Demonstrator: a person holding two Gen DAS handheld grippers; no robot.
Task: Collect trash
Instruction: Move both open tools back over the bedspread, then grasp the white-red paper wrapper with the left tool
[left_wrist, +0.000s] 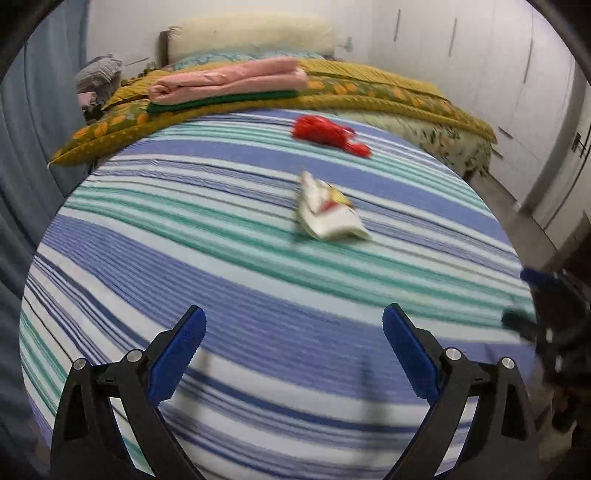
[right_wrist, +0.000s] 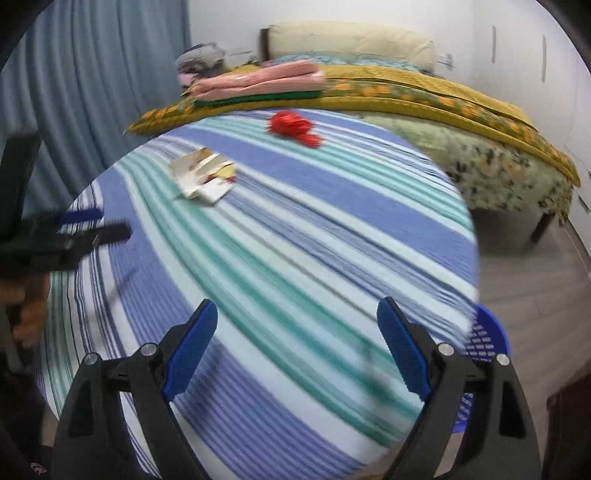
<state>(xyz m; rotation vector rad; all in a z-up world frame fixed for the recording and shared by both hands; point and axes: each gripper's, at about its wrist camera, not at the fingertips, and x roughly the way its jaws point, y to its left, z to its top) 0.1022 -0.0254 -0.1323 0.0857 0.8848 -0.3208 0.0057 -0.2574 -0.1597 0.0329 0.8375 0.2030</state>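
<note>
A crumpled white wrapper with yellow and red print (left_wrist: 327, 210) (right_wrist: 205, 176) lies on the round table's striped cloth (left_wrist: 221, 266) (right_wrist: 295, 229). Farther back sits a crumpled red wrapper (left_wrist: 327, 133) (right_wrist: 293, 127). My left gripper (left_wrist: 293, 325) hangs open over the near part of the cloth, nothing between its blue pads. My right gripper (right_wrist: 297, 317) is open too, jaws empty, well short of both wrappers. Each gripper shows blurred at the edge of the other's view: the right gripper (left_wrist: 532, 299), the left gripper (right_wrist: 88, 223).
A blue slotted basket (right_wrist: 487, 343) stands on the floor beside the table's right edge. Behind the table is a bed (left_wrist: 369, 85) with a yellow quilt and folded pink and green cloths (left_wrist: 229, 83). Blue curtains (right_wrist: 92, 85) hang at the left, white cupboards (left_wrist: 498, 74) at the right.
</note>
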